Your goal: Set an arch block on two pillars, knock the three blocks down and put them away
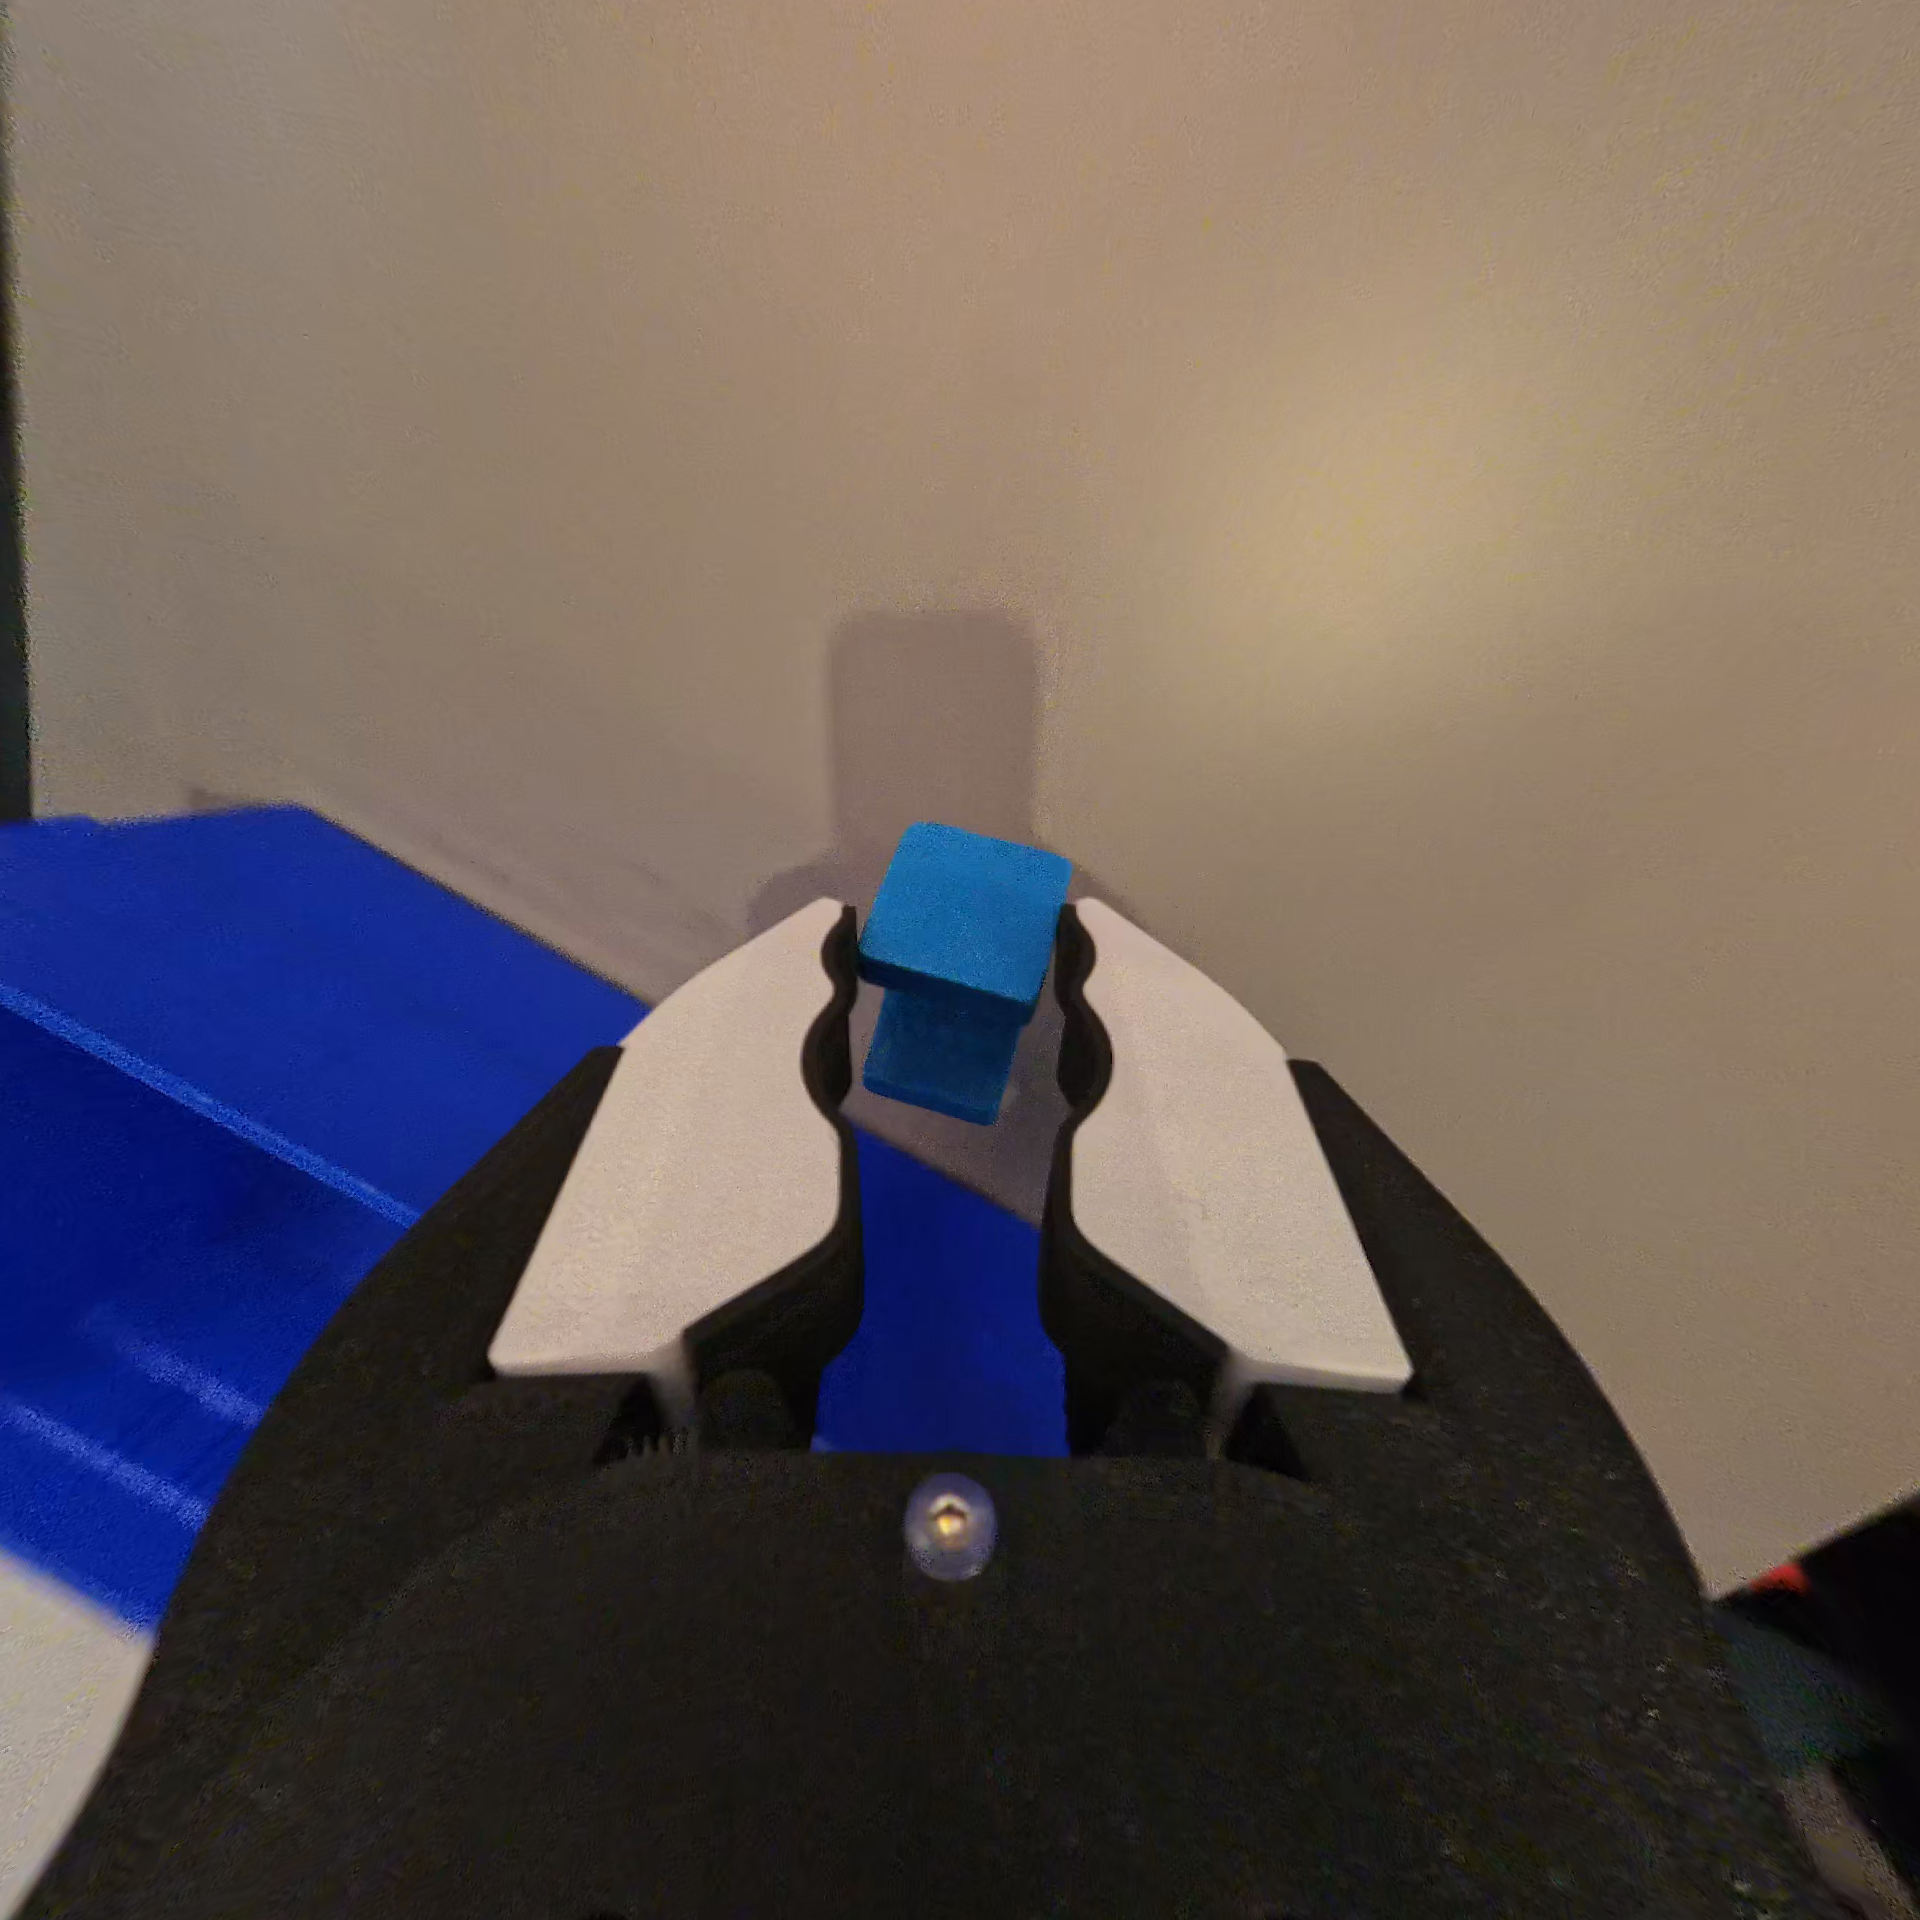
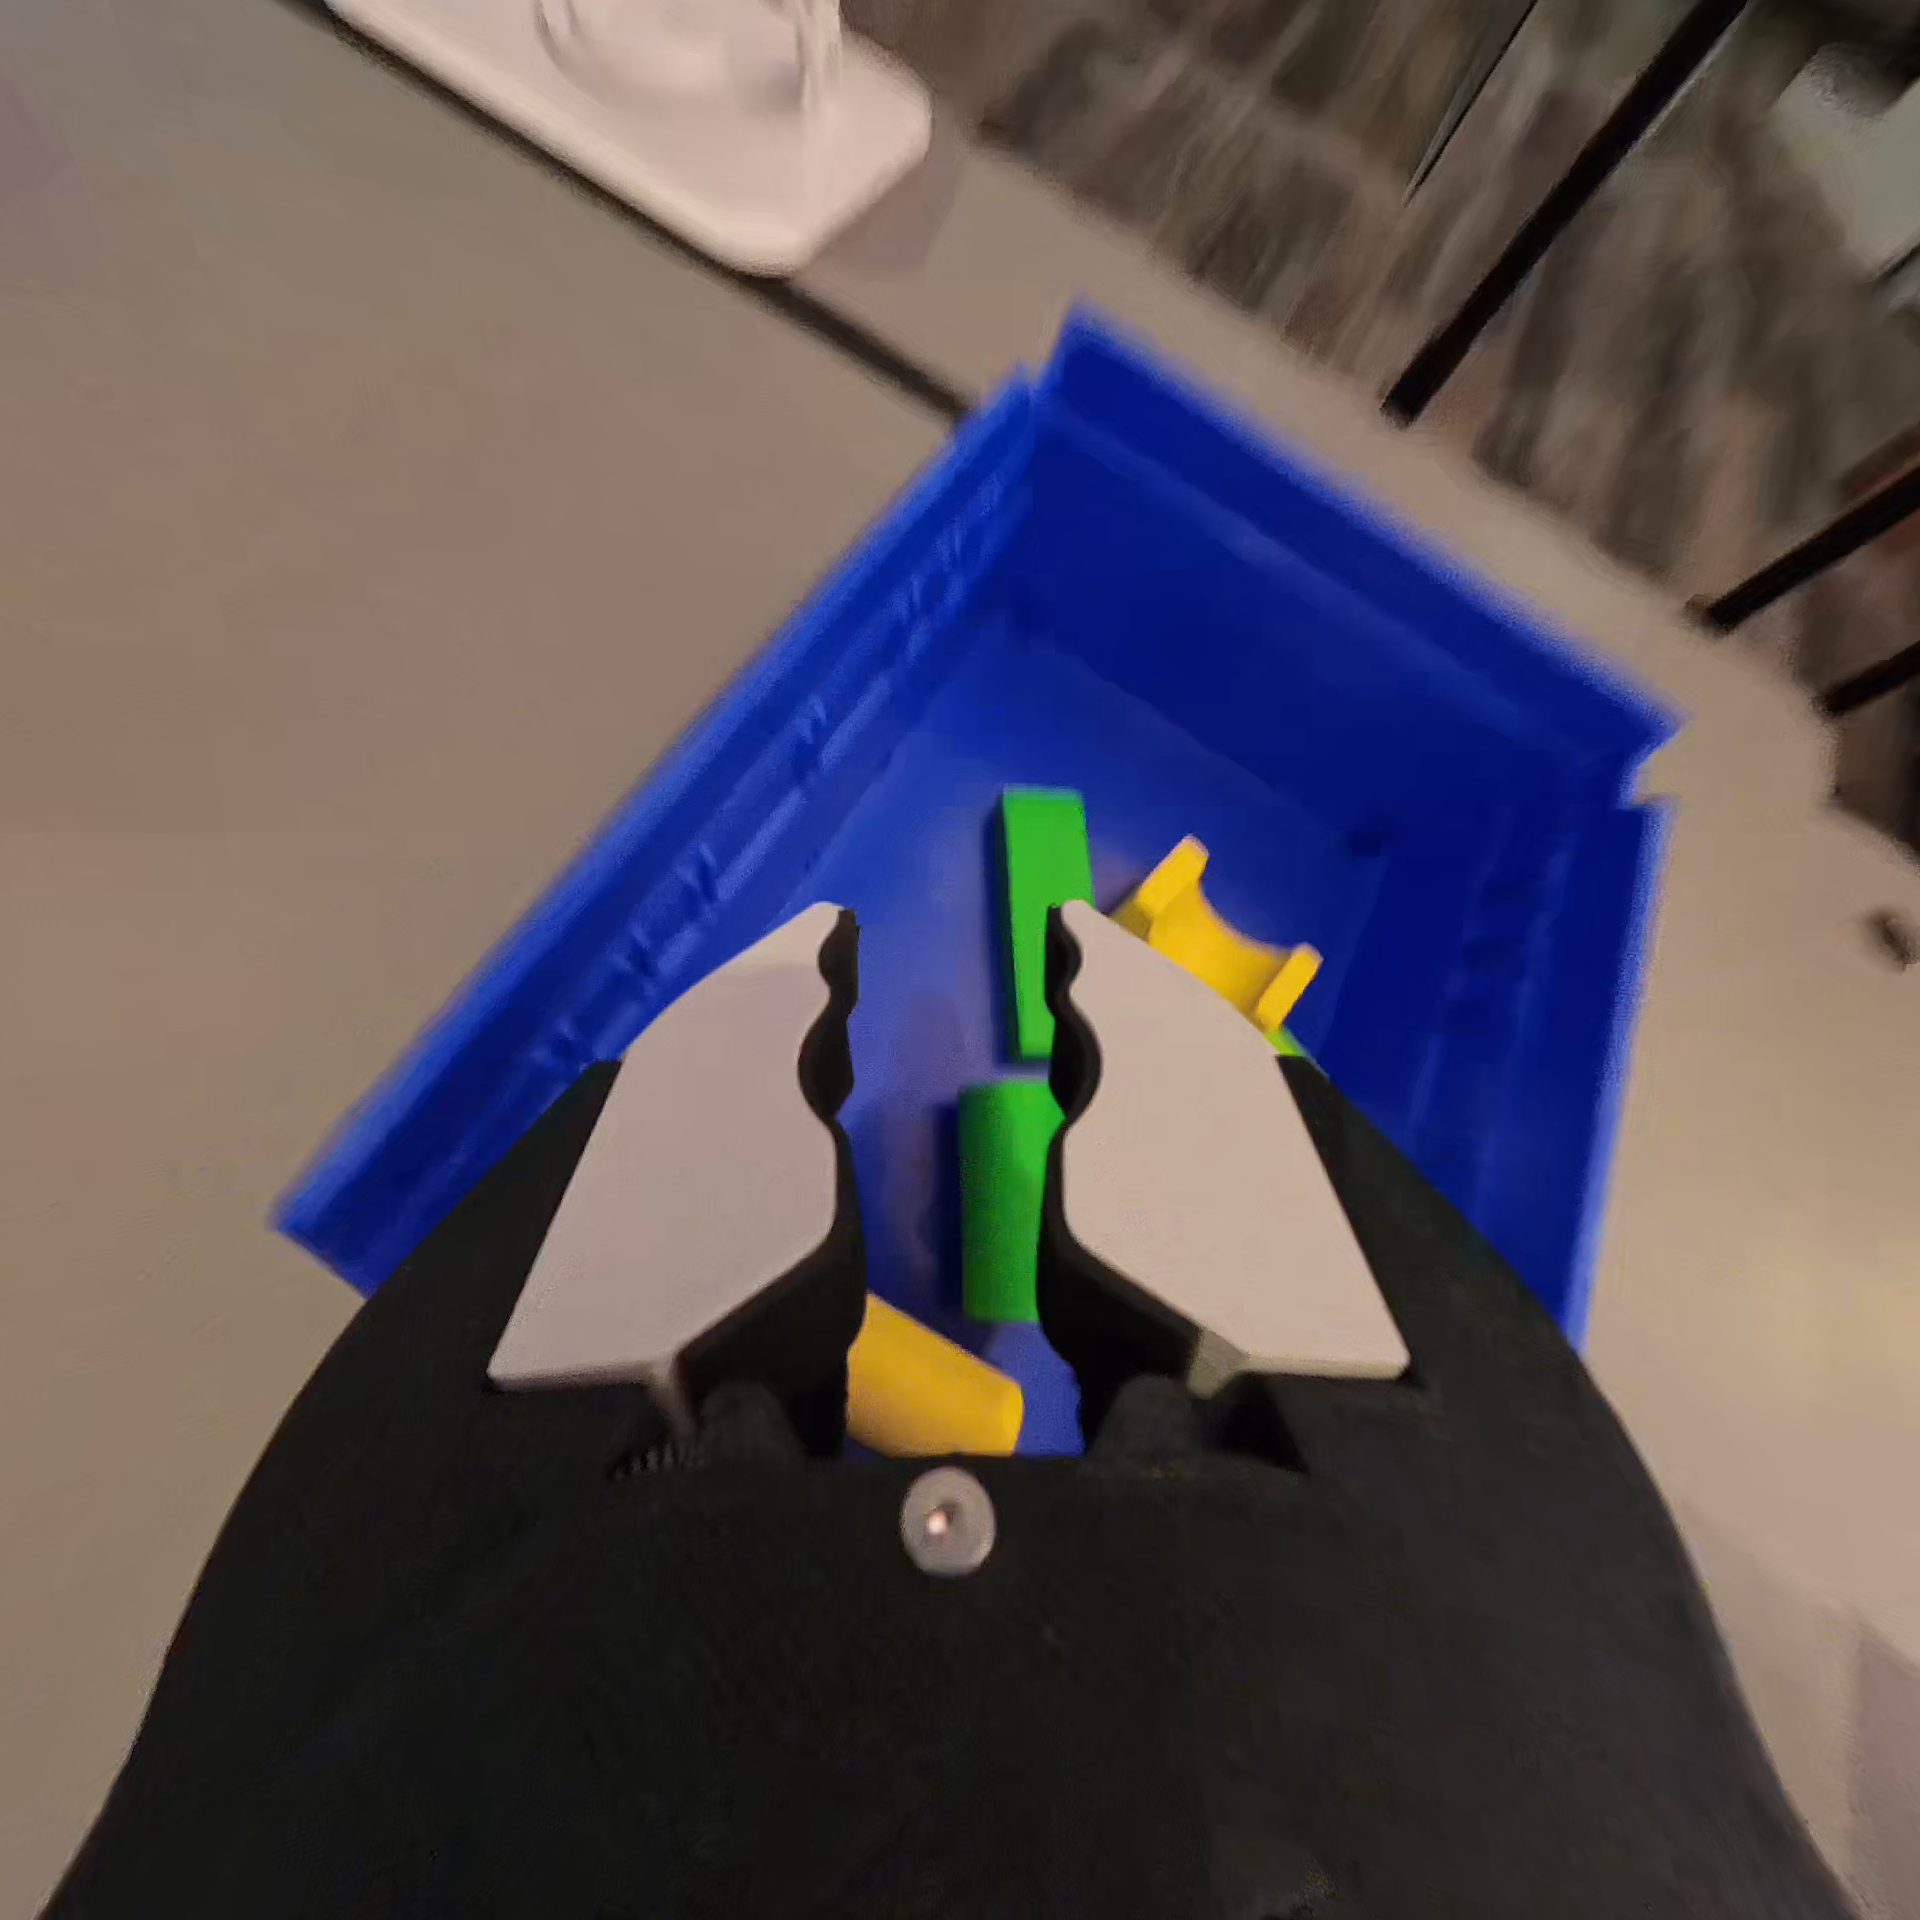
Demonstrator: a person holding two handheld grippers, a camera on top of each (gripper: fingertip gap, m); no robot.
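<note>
In the left wrist view my left gripper is shut on a light blue block, pinched at the fingertips and held above the beige table. The blue bin lies below and to its left. In the right wrist view my right gripper is open and empty, hovering over the blue bin. Inside the bin lie a yellow arch block, a flat green block, a green pillar and a yellow block partly hidden by my fingers.
A white object stands on the table beyond the bin. Dark frame bars run past the table's far edge. A dark vertical edge bounds the left, and a black and red thing sits at the lower right. The left gripper's tips are roughly 35 cm from the right gripper's. From my right tips it is roughly 9 cm to the green pillar; from my left, 40 cm.
</note>
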